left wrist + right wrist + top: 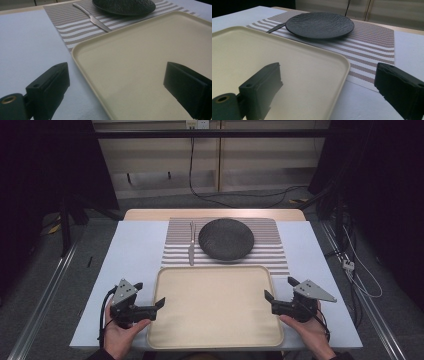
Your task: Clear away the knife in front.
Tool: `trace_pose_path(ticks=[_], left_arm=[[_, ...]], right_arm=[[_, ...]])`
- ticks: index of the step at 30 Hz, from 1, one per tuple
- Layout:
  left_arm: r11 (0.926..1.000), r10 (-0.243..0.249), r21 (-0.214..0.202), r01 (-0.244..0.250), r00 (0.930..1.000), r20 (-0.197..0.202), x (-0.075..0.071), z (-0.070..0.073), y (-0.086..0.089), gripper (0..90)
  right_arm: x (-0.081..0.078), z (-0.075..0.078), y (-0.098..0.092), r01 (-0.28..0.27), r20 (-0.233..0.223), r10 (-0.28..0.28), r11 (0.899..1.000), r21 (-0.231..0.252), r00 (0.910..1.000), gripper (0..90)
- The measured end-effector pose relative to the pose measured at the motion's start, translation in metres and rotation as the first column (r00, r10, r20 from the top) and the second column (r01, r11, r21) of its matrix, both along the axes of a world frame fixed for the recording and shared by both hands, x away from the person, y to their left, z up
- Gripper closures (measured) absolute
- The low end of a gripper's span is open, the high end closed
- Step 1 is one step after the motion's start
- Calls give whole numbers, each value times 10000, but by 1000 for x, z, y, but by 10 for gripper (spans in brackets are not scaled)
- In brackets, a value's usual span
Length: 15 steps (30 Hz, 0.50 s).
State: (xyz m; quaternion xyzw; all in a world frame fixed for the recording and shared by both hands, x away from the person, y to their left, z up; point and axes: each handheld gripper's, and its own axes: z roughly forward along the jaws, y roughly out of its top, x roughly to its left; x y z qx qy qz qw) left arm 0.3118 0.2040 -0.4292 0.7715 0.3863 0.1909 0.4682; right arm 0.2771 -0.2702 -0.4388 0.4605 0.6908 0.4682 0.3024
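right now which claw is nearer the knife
Left. The left claw sits below the knife, at the tray's left edge; the right claw is across the tray, farther off.

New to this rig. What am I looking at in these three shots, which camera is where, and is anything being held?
No robot here: a person holds a two-jaw tool in each hand. The high view looks down on the table; the left gripper and right gripper come in from the bottom. The other two pictures come from cameras riding on each gripper, looking out between its own black jaws.

On the white table lies a striped placemat carrying a dark plate, with a knife to its left. Nearer the person sits an empty beige tray.

Nothing is held. Both grippers are open, one at each side edge of the tray, jaws straddling its rim.
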Motion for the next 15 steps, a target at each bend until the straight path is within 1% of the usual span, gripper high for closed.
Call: trace_pose_path(ticks=[2, 3, 5, 6, 7, 8, 9, 11, 12, 13, 15], left_arm=[[10000, -57, 53, 57, 10000, -20, 0, 0, 0, 68], [9999, -79, 114, 80, 9999, -120, 1, 1, -2, 69], [9999, -82, 102, 84, 9997, -235, 1, 1, -4, 72], [9997, -132, 208, 139, 9993, -346, 1, 1, -4, 72], [9998, -91, 187, 101, 9986, -520, 1, 2, -5, 77], [9996, -91, 261, 107, 9981, -609, 1, 3, -6, 116], [9996, -134, 254, 149, 9981, -595, 2, 3, -6, 149], [9996, -93, 270, 110, 9979, -639, 2, 4, -8, 116], [9991, -204, 366, 229, 9975, -671, 3, 5, -7, 106], [9994, -256, 205, 271, 9971, -720, 3, 5, -7, 111], [9995, -268, 174, 282, 9967, -773, 4, 6, -8, 112]], right_arm=[[0, 0, 0, -9, -31, 9, 10000, -6, 10000, 70], [0, 0, 0, -8, -38, 8, 10000, -20, 10000, 70], [0, -1, 0, -17, -54, 17, 10000, -4, 10000, 71], [0, -1, -1, -15, -74, 15, 10000, -28, 10000, 72], [0, -1, -1, -26, -90, 26, 10000, -39, 10000, 72], [0, -1, -1, -33, -109, 32, 10000, -6, 9999, 72], [0, -1, -1, -16, -104, 16, 10000, -20, 9999, 73], [0, -1, -1, -19, -116, 19, 10000, -8, 9999, 74], [0, -1, -1, -21, -114, 21, 10000, 14, 9999, 74], [0, 0, 0, -31, -103, 31, 10000, 14, 9999, 74], [0, 0, 1, -66, -108, 66, 10000, -53, 9999, 75]])
